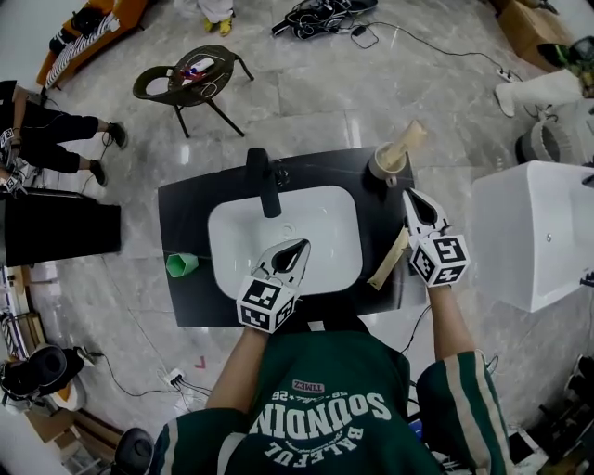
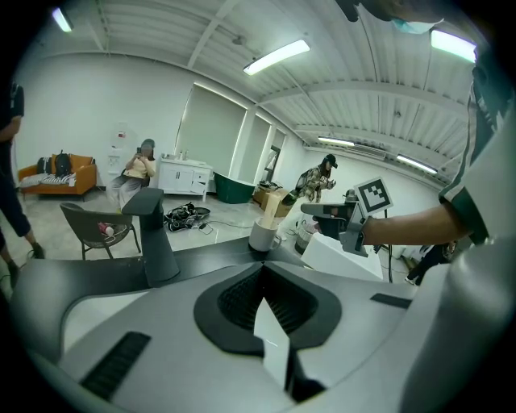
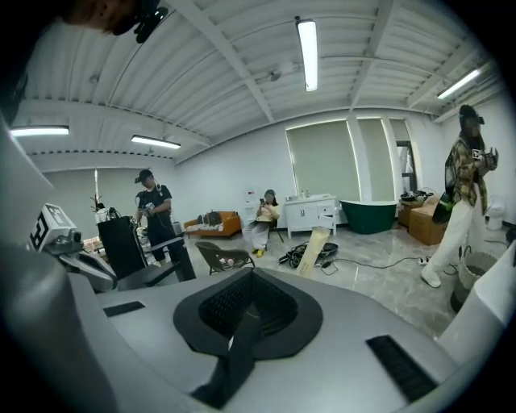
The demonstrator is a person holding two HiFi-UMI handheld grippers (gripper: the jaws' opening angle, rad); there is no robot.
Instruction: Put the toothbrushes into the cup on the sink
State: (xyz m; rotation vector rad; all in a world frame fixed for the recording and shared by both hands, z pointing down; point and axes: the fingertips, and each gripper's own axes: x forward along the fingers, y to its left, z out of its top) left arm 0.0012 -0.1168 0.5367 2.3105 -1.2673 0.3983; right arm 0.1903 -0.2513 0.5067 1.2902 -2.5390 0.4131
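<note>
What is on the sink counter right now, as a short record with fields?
cup: back right corner of counter, toothbrush pack standing in it
second toothbrush pack: lying at counter's right edge, beside right gripper
right gripper: jaws together, nothing between
left gripper: over basin, jaws together
green cup: counter's left side

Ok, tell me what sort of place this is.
Probably a test studio or showroom, not a real bathroom: the sink stands alone on an open marble floor, with loose cables, a chair and an orange sofa nearby.
</note>
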